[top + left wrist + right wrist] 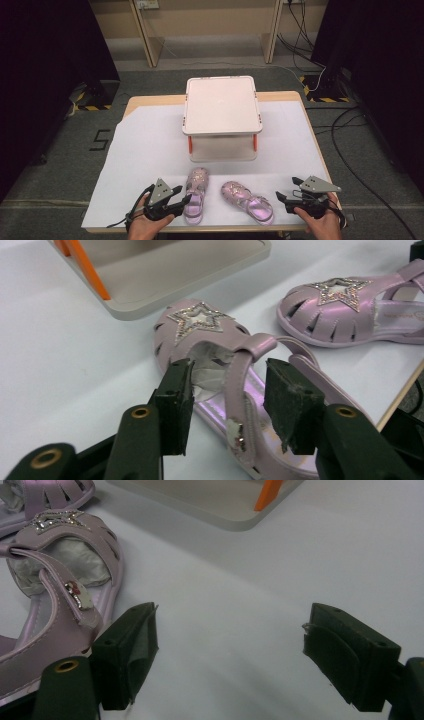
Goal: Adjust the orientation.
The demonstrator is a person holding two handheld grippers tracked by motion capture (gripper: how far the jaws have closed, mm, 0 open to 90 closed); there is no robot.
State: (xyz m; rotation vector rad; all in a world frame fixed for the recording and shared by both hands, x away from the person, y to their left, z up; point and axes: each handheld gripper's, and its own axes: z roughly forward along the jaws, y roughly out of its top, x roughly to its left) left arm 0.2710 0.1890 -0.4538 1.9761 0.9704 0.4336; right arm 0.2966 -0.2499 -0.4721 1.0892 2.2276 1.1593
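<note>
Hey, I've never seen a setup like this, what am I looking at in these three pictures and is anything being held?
A person holds a hand-operated claw in each hand, no robot arm. The high view looks down on a table covered in white; the other two pictures come from cameras riding on each claw.

On the table stand a small white two-level shelf with orange posts and a pair of pink sandals with star decorations.

The left claw is open, its jaws straddling the strap of the left sandal without closing on it. The right claw is open over bare table, beside the right sandal. Nothing is held yet.
</note>
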